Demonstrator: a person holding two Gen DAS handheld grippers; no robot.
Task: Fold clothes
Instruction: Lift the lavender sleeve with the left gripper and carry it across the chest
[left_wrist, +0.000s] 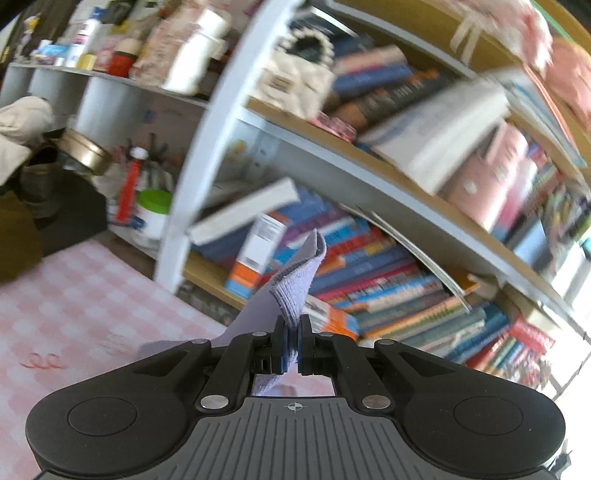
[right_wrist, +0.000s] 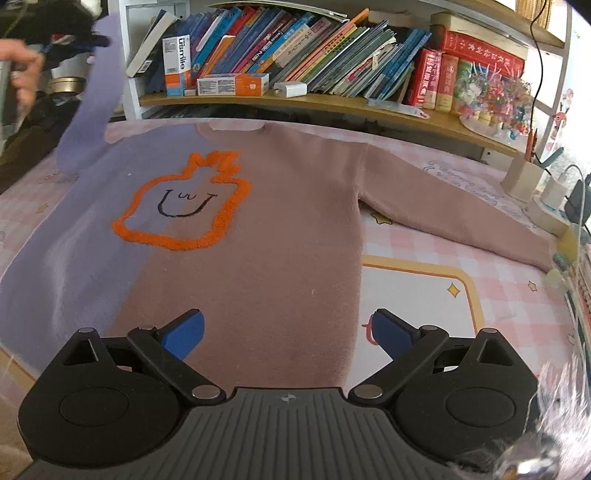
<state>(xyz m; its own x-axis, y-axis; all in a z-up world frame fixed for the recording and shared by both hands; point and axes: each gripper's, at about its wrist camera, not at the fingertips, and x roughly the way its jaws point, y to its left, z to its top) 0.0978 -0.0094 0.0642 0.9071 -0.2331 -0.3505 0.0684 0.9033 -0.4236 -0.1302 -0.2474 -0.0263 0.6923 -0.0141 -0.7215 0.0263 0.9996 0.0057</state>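
Pink checked tabletop (right_wrist: 498, 280) in front of packed bookshelves (right_wrist: 295, 48); sweater (right_wrist: 266, 229) lies flat on it, neck toward the shelves, one sleeve stretched right. Left gripper (left_wrist: 292, 332) is raised and aimed at the shelves, pads clamped on the lilac sleeve (left_wrist: 295, 280), which is lifted off the table. Right gripper (right_wrist: 288, 332) tilts down over the sweater's lower body, fingers wide apart, gripping nothing.

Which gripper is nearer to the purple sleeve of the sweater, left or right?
Left. The left gripper has its jaws shut on the purple sleeve, lifted off the bed. The right gripper hovers open over the sweater's lower body, away from that sleeve.
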